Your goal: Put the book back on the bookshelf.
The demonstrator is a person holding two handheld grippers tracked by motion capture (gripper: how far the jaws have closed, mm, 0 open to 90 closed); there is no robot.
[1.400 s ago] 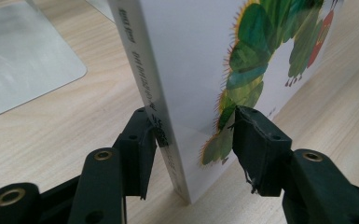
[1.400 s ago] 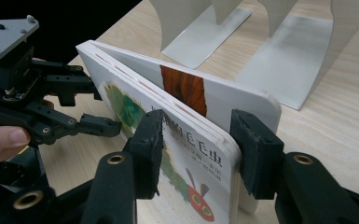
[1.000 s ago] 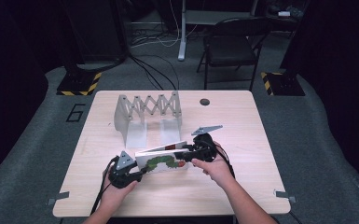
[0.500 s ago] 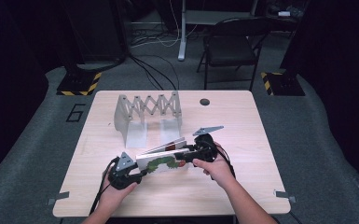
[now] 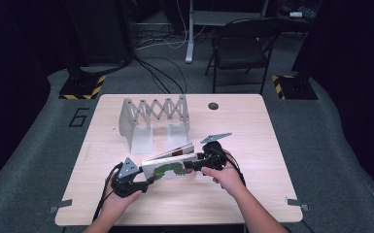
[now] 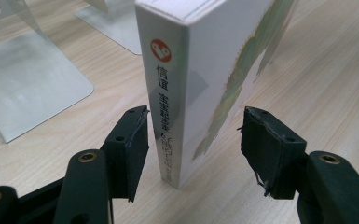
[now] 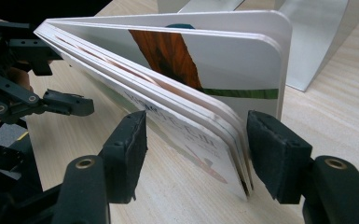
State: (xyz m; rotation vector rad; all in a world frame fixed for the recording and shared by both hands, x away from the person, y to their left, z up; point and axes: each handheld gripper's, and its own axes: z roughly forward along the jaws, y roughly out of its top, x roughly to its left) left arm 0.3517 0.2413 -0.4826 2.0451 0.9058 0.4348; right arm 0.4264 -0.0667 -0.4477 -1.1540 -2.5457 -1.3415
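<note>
Item: board book, upright on counter in front of metal rack. My left gripper jaws, just opening, stand clear of spine; right gripper jaws loosely straddle fanning pages. Risk: unclamped, it topples.

Overhead light falls evenly on the table; the floor toward twelve o'clock sinks into darkness. The high view looks soft, perhaps slightly blurred. Both gripper views are sharp nearby, with faint glare.

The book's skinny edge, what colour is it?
The book's spine is white with a red circle near the top and dark characters below, clearest in the left gripper view.
</note>
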